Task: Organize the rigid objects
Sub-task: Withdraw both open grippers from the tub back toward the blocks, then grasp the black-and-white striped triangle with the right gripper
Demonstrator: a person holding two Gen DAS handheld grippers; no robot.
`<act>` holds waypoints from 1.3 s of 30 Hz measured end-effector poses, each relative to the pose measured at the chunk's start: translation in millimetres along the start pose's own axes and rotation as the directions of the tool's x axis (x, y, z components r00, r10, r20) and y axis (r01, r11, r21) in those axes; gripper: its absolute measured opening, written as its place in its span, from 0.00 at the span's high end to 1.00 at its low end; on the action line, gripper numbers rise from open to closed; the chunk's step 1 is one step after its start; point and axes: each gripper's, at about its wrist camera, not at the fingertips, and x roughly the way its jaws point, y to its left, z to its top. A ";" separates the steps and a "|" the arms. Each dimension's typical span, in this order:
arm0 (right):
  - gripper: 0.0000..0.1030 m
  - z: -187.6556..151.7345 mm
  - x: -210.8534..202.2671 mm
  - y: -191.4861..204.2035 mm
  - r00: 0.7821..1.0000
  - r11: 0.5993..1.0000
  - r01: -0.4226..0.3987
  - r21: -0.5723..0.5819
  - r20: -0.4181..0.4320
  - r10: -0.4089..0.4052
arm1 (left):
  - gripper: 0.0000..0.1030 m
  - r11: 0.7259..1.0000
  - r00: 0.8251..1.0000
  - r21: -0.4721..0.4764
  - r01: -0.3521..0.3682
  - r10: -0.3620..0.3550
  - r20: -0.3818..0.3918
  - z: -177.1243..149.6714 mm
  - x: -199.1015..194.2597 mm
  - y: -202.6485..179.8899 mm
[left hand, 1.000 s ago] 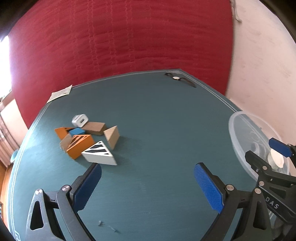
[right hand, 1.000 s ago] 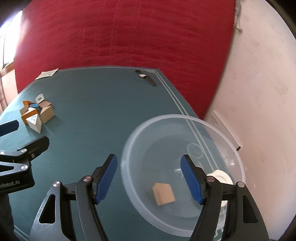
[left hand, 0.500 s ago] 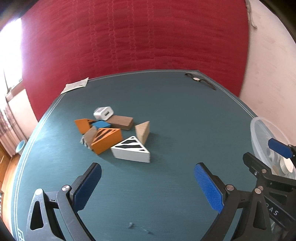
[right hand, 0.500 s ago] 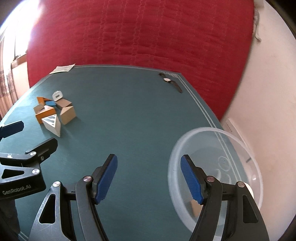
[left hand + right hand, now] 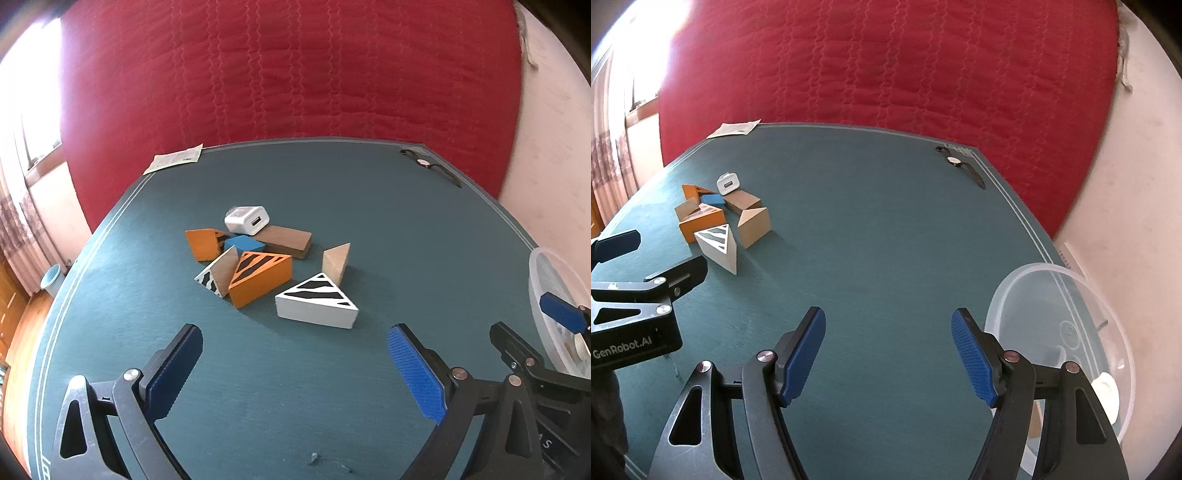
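Note:
A heap of blocks lies on the teal table [image 5: 388, 229]: a white wedge with black stripes [image 5: 317, 301] [image 5: 718, 245], an orange striped wedge [image 5: 258, 275], a plain wooden wedge [image 5: 335, 263] [image 5: 754, 226], a dark brown slab [image 5: 288, 242], a blue piece [image 5: 243, 243], another orange block [image 5: 201, 243] and a white charger [image 5: 246, 220] [image 5: 728, 182]. My left gripper [image 5: 295, 358] stands open just short of the white wedge, nothing between its fingers. My right gripper [image 5: 888, 341] is open over bare table, left of the clear plastic bowl [image 5: 1108, 306] [image 5: 543, 277].
A wristwatch [image 5: 960, 164] [image 5: 428, 164] lies at the far right corner and a paper slip [image 5: 173, 159] [image 5: 733, 128] at the far left corner. A red quilted cloth hangs behind the table, a pale wall stands to the right. The bowl holds a white round thing [image 5: 1106, 387].
Both grippers have swung left: the block heap has come nearer the middle of the left view, and the bowl has slid from under the right gripper to its right. Both stay open.

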 end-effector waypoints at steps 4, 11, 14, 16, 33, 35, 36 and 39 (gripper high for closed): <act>0.30 0.2 3.7 3.3 1.000 1.000 -0.008 -0.003 -0.007 0.008 | 0.01 1.000 1.000 -0.004 -0.006 0.006 -0.004 -1.3 0.9 3.9; 0.30 0.4 10.5 10.8 1.000 1.000 -0.018 -0.013 -0.017 0.017 | 0.01 1.000 1.000 -0.004 -0.025 0.025 -0.009 -1.5 6.2 14.0; 0.30 1.1 14.5 16.5 1.000 1.000 -0.021 -0.021 -0.022 0.020 | 0.01 0.999 0.999 -0.008 -0.037 0.037 -0.012 -1.6 8.2 20.9; 0.30 1.5 17.0 20.9 0.999 0.999 -0.025 -0.027 -0.026 0.025 | 0.01 0.999 0.999 -0.006 -0.044 0.044 -0.012 -1.2 9.6 25.0; 0.30 11.3 48.6 42.7 0.946 0.949 -0.303 0.083 -0.095 0.310 | 0.01 0.994 0.994 -0.014 -0.111 0.111 -0.018 -0.6 21.1 68.0; 0.30 14.2 50.2 47.1 0.937 0.941 -0.327 0.091 -0.094 0.335 | 0.01 0.993 0.993 -0.015 -0.120 0.120 -0.017 -0.8 21.5 73.5; 0.30 16.1 51.1 50.3 0.931 0.934 -0.344 0.096 -0.094 0.352 | 0.01 0.992 0.992 -0.015 -0.125 0.125 -0.016 -1.0 21.5 76.8; 0.30 22.1 52.1 62.1 0.918 0.921 -0.378 0.097 -0.091 0.387 | 0.01 0.990 0.990 -0.023 -0.140 0.139 -0.018 -1.4 22.5 87.1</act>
